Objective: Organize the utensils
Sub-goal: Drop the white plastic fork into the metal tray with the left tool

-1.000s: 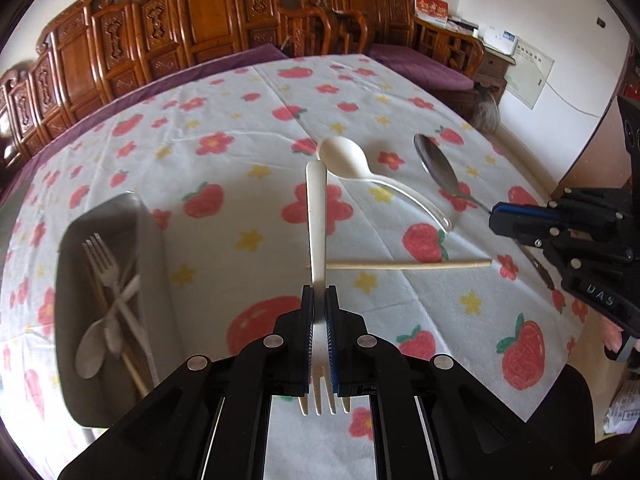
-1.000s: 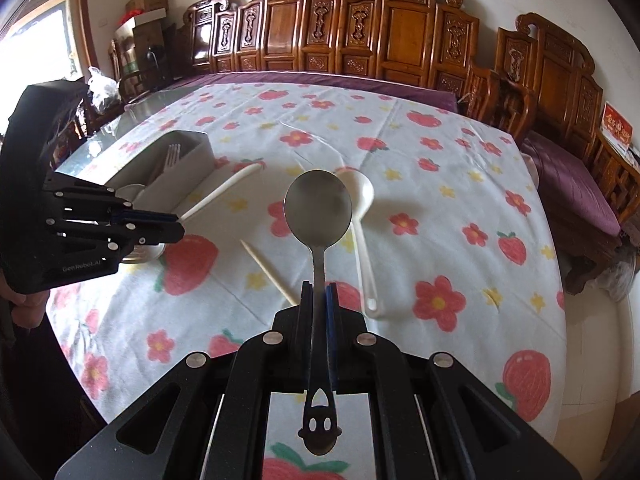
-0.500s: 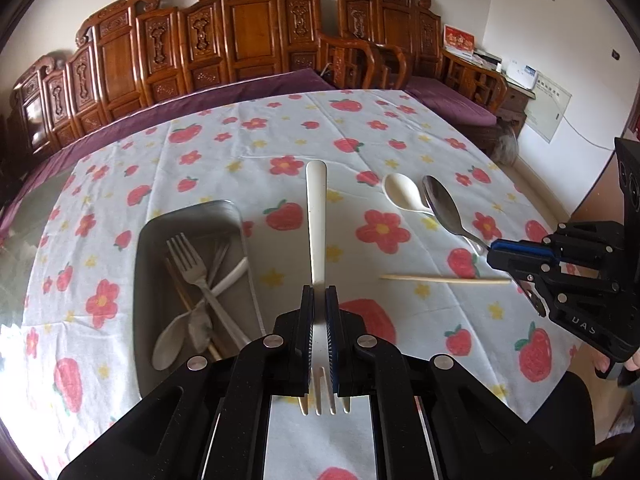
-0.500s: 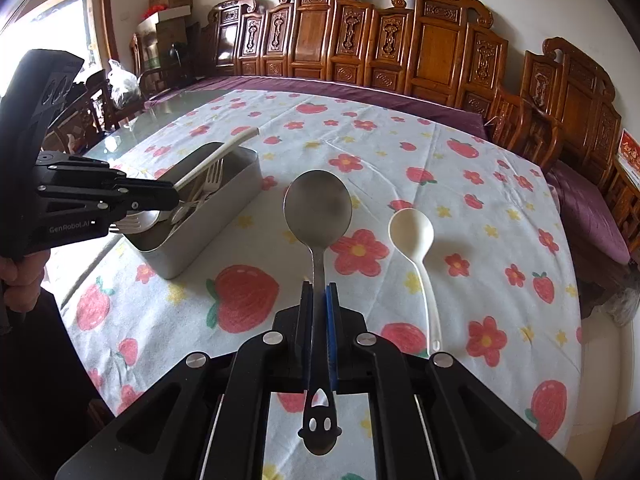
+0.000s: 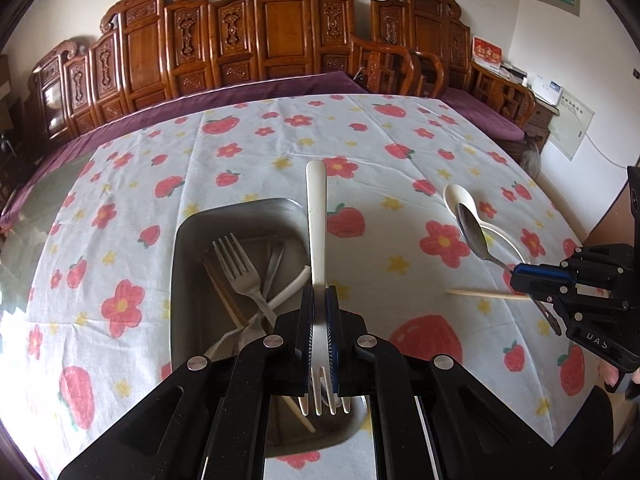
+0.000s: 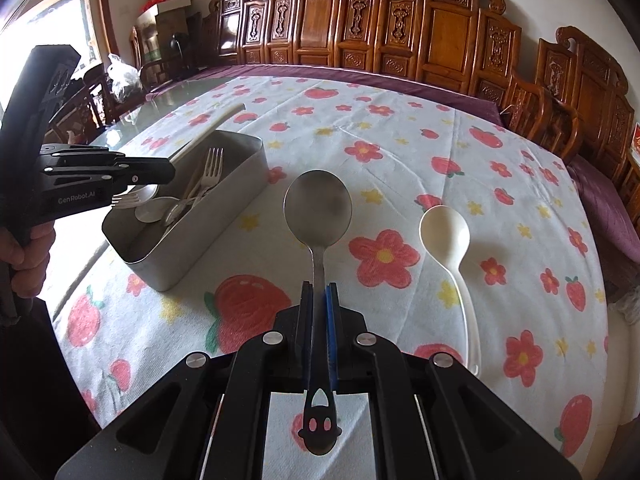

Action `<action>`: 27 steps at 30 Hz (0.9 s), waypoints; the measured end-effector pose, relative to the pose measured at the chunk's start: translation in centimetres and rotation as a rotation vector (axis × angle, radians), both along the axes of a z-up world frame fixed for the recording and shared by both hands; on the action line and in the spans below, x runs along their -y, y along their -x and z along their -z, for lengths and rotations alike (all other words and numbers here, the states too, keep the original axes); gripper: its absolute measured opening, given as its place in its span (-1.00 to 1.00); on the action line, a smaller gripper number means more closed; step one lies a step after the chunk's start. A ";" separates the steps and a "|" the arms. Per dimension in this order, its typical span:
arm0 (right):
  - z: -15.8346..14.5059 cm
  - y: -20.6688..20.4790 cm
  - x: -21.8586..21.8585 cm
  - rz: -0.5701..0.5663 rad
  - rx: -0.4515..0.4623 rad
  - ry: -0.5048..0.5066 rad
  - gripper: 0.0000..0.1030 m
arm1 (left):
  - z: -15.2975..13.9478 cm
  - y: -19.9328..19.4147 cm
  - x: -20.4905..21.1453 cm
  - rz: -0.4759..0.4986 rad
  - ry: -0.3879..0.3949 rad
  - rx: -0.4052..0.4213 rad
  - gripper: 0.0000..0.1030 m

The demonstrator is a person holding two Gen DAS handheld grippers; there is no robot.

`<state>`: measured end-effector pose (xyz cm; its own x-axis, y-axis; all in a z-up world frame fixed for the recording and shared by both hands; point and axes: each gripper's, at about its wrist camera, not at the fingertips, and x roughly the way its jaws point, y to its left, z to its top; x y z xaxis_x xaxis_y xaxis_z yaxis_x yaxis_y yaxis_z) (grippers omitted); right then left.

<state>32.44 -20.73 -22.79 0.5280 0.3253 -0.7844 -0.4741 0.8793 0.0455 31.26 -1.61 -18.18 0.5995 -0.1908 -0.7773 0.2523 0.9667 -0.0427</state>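
White plastic fork (image 5: 316, 216): light, stiff; left gripper (image 5: 319, 320) fingers pinch neck, over metal tray (image 5: 180, 240). Steel spoon (image 6: 318, 208): heavier, slick; right gripper (image 6: 319, 312) fingers clamp mid-handle, tray at 10 o'clock.

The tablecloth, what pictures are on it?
The tablecloth is white with red strawberries, red flowers and yellow stars, clearest from the right wrist.

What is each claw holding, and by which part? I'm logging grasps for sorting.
Left claw: cream plastic fork, pinched at the neck just above the tines. Right claw: metal spoon, pinched mid-handle.
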 end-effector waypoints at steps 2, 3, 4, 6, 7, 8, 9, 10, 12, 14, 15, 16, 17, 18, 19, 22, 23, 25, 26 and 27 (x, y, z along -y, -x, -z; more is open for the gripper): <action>0.3 -0.4 -0.3 -0.005 -0.004 0.005 -0.85 | 0.4 -0.4 -0.8 -0.018 0.019 -0.008 -0.90; 0.5 -0.5 -0.5 -0.007 -0.005 0.007 -0.85 | 0.6 -0.5 -1.3 -0.028 0.027 -0.015 -0.90; 0.7 -0.7 -0.7 -0.009 -0.007 0.008 -0.85 | 0.9 -0.7 -1.7 -0.036 0.036 -0.023 -0.90; 0.9 -0.9 -0.9 -0.011 -0.011 0.007 -0.85 | 1.3 -0.9 -2.4 -0.051 0.043 -0.039 -0.90; 1.0 -1.0 -1.1 -0.012 -0.013 0.005 -0.85 | 1.5 -1.0 -2.9 -0.063 0.046 -0.045 -0.90; 1.1 -1.1 -1.2 -0.014 -0.015 0.004 -0.85 | 1.6 -1.0 -3.2 -0.067 0.048 -0.049 -0.90; 1.2 -1.2 -1.3 -0.015 -0.015 0.003 -0.85 | 1.7 -0.9 -3.3 -0.069 0.046 -0.051 -0.90; 1.2 -1.3 -1.5 -0.016 -0.016 0.001 -0.85 | 1.8 -1.0 -3.6 -0.074 0.038 -0.051 -0.90; 1.2 -1.3 -1.8 -0.019 -0.017 0.000 -0.85 | 2.1 -0.9 -3.9 -0.081 0.030 -0.051 -0.90; 1.2 -1.4 -2.2 -0.022 -0.019 0.000 -0.85 | 2.3 -1.0 -4.3 -0.091 0.032 -0.058 -0.90; 1.2 -1.4 -2.5 -0.023 -0.019 -0.001 -0.85 | 2.5 -1.0 -4.4 -0.095 0.027 -0.063 -0.89; 1.1 -1.3 -2.6 -0.024 -0.020 -0.001 -0.85 | 2.6 -1.0 -4.4 -0.097 0.022 -0.066 -0.88; 1.0 -1.3 -2.8 -0.026 -0.020 -0.002 -0.85 | 2.7 -0.9 -4.4 -0.095 0.017 -0.069 -0.85; 1.0 -1.2 -2.9 -0.027 -0.019 -0.003 -0.85 | 2.7 -0.9 -4.5 -0.094 0.017 -0.069 -0.74; 0.8 -1.2 -3.1 -0.029 -0.018 -0.004 -0.85 | 2.6 -0.7 -4.6 -0.093 0.019 -0.065 -0.67; 0.4 -1.1 -3.7 -0.032 -0.015 -0.005 -0.85 | 1.9 -0.4 -4.9 -0.091 0.029 -0.045 -0.60; 0.2 -1.0 -4.0 -0.034 -0.013 -0.007 -0.85 | 1.6 -0.2 -5.1 -0.093 0.034 -0.034 -0.59; -0.3 -0.9 -4.5 -0.039 -0.009 -0.013 -0.85 | 1.0 0.1 -5.6 -0.098 0.040 -0.018 -0.58; -0.5 -0.8 -4.8 -0.043 -0.006 -0.017 -0.85 | 0.5 0.4 -6.1 -0.103 0.042 -0.004 -0.56; -0.7 -0.7 -5.1 -0.045 -0.004 -0.020 -0.85 | 0.2 0.6 -6.3 -0.106 0.042 0.004 -0.55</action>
<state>33.17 -15.66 -22.08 0.5095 0.3642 -0.7796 -0.5131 0.8559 0.0646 30.68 4.73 -18.39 0.6215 -0.1582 -0.7673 0.1489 0.9854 -0.0825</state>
